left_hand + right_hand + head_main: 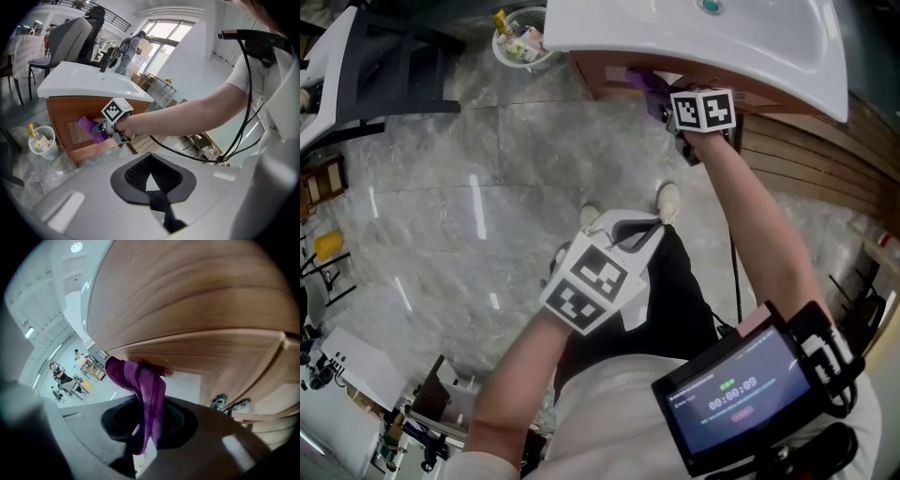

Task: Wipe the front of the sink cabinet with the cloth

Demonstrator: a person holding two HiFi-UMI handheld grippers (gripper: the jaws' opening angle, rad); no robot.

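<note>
Open studio hall: freestanding sink cabinet (63, 117), marble floor (441, 187), office chair (70, 40), tall windows (164, 30).

White short-sleeve top (600, 422), black bottoms (675, 300), pale shoes (668, 199). Black screen unit (736, 389) on black straps, display lit. Thin black cable (735, 272) beside right arm. Left gripper (636, 232) and right gripper (661, 101): grey bodies, white cubes with black square markers.
</note>
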